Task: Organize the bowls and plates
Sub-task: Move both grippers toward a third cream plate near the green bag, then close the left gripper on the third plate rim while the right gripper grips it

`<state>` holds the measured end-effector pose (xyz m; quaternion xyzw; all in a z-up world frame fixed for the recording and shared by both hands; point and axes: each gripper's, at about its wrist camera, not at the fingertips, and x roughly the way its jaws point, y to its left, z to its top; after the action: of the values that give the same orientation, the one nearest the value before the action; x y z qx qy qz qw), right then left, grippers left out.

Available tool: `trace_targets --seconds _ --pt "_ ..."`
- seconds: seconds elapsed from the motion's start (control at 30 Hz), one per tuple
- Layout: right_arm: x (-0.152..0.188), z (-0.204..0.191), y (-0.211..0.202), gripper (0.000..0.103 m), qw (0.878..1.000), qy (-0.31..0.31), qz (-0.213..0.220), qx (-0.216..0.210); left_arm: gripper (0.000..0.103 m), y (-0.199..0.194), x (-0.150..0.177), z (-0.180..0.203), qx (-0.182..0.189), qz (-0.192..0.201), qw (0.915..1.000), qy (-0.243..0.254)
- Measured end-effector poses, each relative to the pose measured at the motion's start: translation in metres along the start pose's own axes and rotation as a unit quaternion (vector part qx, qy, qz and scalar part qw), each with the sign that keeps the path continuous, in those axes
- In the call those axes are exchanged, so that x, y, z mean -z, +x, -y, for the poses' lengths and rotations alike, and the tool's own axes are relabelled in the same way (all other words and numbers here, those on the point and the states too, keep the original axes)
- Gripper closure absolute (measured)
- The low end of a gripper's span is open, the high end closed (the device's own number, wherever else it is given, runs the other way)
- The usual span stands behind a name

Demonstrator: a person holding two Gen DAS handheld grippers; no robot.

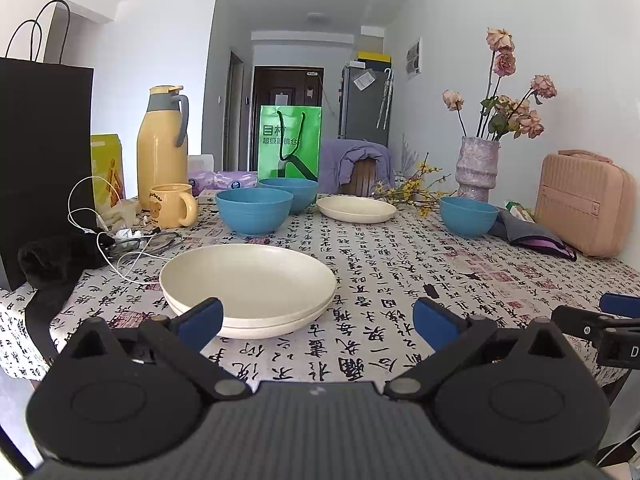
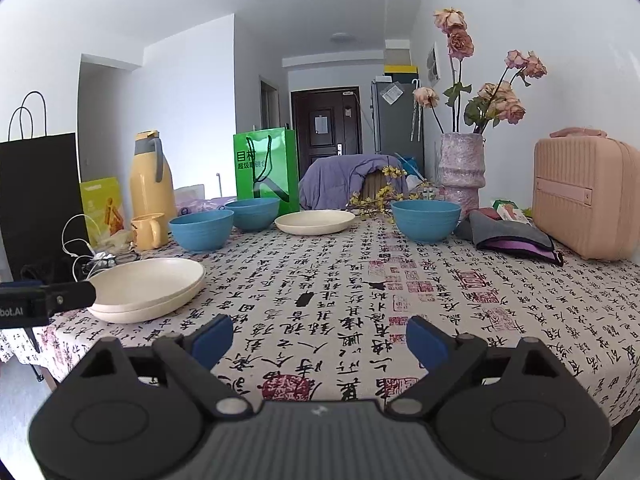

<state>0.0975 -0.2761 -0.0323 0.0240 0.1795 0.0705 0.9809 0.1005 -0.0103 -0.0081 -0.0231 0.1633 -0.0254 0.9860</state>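
two plates (image 1: 248, 280) are already stacked near the table's (image 1: 400, 264) left edge, while one plate (image 1: 356, 208) and three bowls (image 1: 254, 210) remain scattered toward the far edge, with both the left gripper (image 1: 316, 318) and right gripper (image 2: 320, 340) spread wide and empty.

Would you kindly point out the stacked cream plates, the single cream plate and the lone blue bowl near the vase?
Stacked cream plates (image 1: 248, 276), left wrist view, top plate's inside.
Single cream plate (image 1: 356, 207), left wrist view, its inside.
Lone blue bowl (image 2: 426, 222), right wrist view, outer wall.
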Motion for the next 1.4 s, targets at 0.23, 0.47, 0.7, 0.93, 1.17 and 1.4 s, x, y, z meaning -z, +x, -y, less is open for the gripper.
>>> trace_targets --seconds 0.23,0.47,0.7,0.93,1.17,1.4 --pt "-0.014 0.005 0.029 0.01 1.0 -0.004 -0.01 0.01 0.0 0.037 -0.02 0.003 0.007 0.0 0.9999 0.008" --pt "-0.042 0.02 0.08 0.01 1.0 0.001 -0.017 0.023 0.0 0.097 -0.048 0.01 0.013 -0.013 0.9993 0.031" --pt "-0.072 0.042 0.15 0.011 0.999 0.021 -0.038 0.028 0.0 0.159 -0.079 0.01 0.025 -0.029 0.9986 0.035" --pt "-0.112 0.058 0.23 0.011 0.997 0.026 -0.067 -0.007 0.0 0.231 -0.121 0.009 0.043 -0.055 0.9969 0.036" --pt "-0.149 0.059 0.311 0.011 0.995 0.015 -0.094 -0.026 0.0 0.298 -0.153 0.015 0.045 -0.063 0.9962 0.039" --pt "-0.178 0.07 0.393 0.011 0.992 0.032 -0.118 -0.034 0.0 0.38 -0.174 0.015 0.05 -0.121 0.9914 0.013"
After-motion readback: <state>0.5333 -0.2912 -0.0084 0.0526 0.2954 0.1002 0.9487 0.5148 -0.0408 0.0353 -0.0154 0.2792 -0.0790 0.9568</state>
